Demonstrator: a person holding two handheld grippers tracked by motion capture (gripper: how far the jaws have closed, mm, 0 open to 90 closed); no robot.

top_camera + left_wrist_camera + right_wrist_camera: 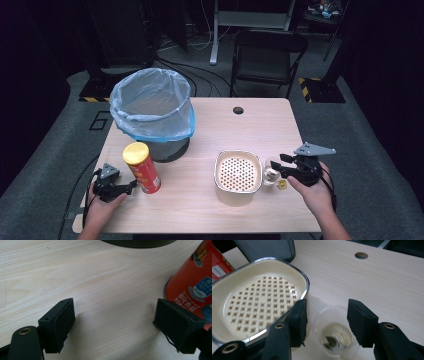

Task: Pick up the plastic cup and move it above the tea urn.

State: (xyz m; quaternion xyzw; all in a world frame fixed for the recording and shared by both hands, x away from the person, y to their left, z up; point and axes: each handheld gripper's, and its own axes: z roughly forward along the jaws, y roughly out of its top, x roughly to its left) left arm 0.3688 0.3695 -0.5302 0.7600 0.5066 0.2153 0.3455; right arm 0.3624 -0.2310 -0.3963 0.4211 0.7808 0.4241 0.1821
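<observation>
Two grippers worked low in the frame: the right gripper (286,166) stood with jaws parted around, not pressing, a clear cup (335,335) beside the cream bowl (227,282); the left gripper (113,322) gaped beside the red can (192,287).

The table (250,125) is pale wood with a fine grain. Just left of the right claw (327,320), whose pads are black, stands a clear cup (335,336) with a dark scrap in yellowish liquid. Beyond its left pad sits a cream bowl (262,267) with a silver rim and a grid of small brown marks on its floor. Beside the black left claw (113,317) rises a red can (142,170) with a yellow lid, blue and white label patches and white script. Behind the can, a dark mesh bin (152,115) wears a light blue liner.
</observation>
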